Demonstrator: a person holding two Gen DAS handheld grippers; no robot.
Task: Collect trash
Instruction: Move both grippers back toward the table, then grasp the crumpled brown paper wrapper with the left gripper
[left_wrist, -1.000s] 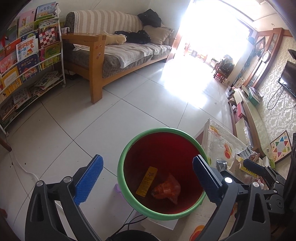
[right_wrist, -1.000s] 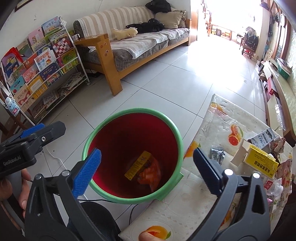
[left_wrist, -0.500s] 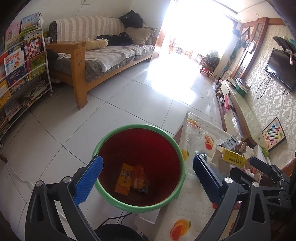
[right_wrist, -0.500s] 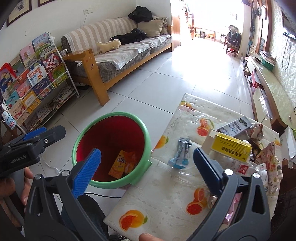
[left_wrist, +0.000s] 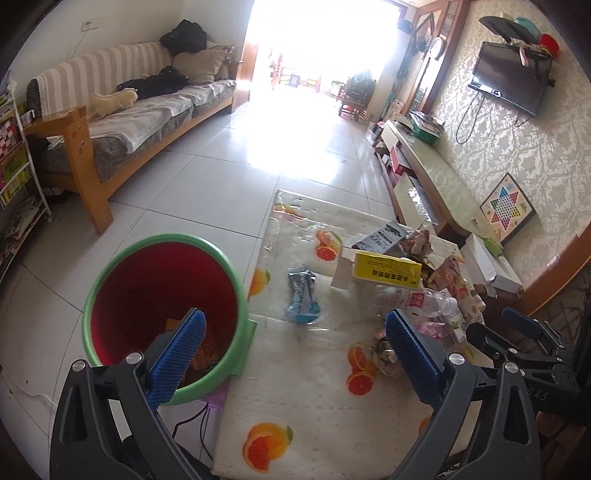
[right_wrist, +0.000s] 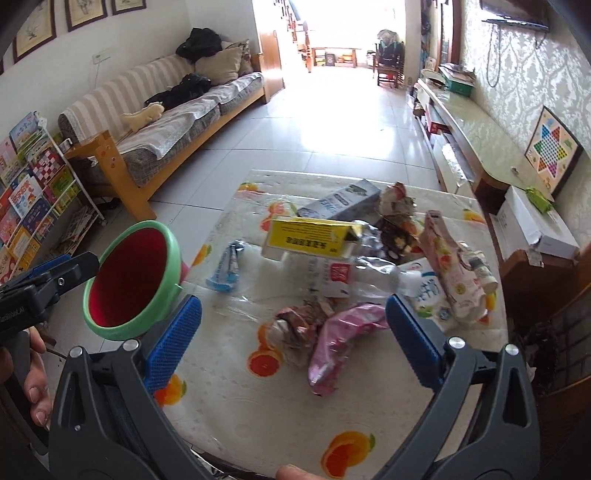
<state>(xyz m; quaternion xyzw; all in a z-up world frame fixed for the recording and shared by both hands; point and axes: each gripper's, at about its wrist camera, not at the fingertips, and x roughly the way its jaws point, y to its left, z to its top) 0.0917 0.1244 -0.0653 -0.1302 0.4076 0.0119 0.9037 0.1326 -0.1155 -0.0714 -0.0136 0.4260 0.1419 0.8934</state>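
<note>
Trash lies in a heap on the surface (right_wrist: 229, 398) beside the green-rimmed bin (left_wrist: 110, 273), which holds some wrappers already. Largest is the crushed clear bottle (right_wrist: 354, 275): light, slippery, best taken across its flattened body. The yellow carton (right_wrist: 310, 236) looks stiff and hollow; grip its narrow sides. The pink wrapper (right_wrist: 340, 339) is soft, so pinch a fold. Left claw (left_wrist: 295, 365) and right claw (right_wrist: 293, 345) both stand wide, holding nothing.

Crumpled wrappers (right_wrist: 343, 332), a yellow box (right_wrist: 310, 236) and a clear bottle (right_wrist: 354, 277) litter the tabletop beside the red bin (left_wrist: 162, 295)
</note>
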